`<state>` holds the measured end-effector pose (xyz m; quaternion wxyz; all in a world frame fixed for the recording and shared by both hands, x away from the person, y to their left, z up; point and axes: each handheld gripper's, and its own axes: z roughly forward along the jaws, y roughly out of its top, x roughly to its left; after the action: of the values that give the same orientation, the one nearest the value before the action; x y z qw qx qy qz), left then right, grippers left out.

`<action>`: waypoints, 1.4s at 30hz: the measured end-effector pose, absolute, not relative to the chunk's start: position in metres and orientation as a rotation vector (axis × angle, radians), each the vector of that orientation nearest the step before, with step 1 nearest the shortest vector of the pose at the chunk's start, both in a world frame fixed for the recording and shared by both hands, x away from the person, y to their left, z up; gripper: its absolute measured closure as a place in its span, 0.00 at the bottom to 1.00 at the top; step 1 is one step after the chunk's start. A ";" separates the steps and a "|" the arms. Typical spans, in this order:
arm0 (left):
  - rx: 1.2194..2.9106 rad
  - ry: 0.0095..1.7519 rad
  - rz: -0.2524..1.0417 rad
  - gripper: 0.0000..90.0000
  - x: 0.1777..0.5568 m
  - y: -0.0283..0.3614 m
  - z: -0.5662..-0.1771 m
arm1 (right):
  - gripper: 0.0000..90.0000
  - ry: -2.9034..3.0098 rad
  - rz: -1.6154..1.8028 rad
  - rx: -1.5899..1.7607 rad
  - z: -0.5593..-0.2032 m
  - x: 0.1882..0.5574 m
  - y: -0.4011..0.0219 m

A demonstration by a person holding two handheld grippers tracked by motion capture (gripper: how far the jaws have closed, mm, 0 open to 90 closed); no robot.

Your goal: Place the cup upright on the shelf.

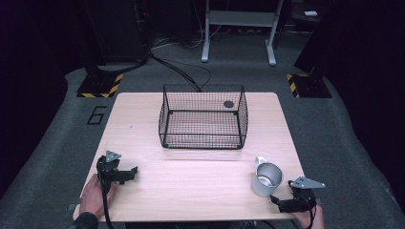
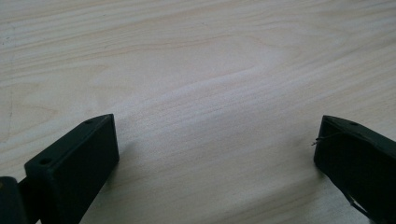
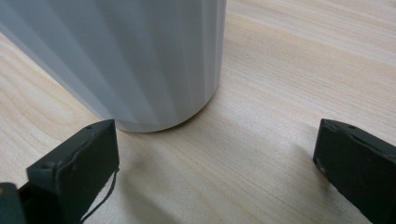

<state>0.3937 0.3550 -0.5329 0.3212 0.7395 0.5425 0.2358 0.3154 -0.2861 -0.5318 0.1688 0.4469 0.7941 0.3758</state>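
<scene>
Right claw (image 1: 281, 200): resting at the lower right of the high view, just below and right of the mug, jaws spread wide and gripping nothing; grey three-cornered plate sitting on top, hand (image 1: 305, 220) holding it at the bottom edge.
Right claw, own view (image 3: 217, 154): 2 black jaws rising from the bottom corners, wide apart, bare wood lying between them; left jaw sitting just beside the mug's base, contact not clear.
Mug (image 1: 266, 179): standing upright on the counter in the lower right of the high view, grey metal, open mouth facing up, handle pointing toward the top of the frame; well apart from the basket.
Mug, right gripper view (image 3: 126, 56): filling the upper left, pale ribbed wall, base sitting flat on the wood.
Left claw (image 1: 128, 174): lying at the lower left of the high view, jaws spread and holding nothing, hand (image 1: 94, 196) gripping it from below.
Left claw, own view (image 2: 217, 154): jaws gaping over bare wood grain.
Basket (image 1: 203, 141): black wire, sitting at the centre of the counter, open side up.
Counter (image 1: 191, 186): light wood, carrying mug, basket and both claws.
</scene>
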 end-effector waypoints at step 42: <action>1.941 1.427 0.620 0.00 0.394 0.355 -0.533 | 0.00 2.228 1.117 1.203 -0.478 0.299 -0.247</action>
<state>0.3937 0.3548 -0.5329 0.3213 0.7389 0.5433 0.2360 0.2992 -0.2465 -0.4777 0.1860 0.4273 0.7910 0.3965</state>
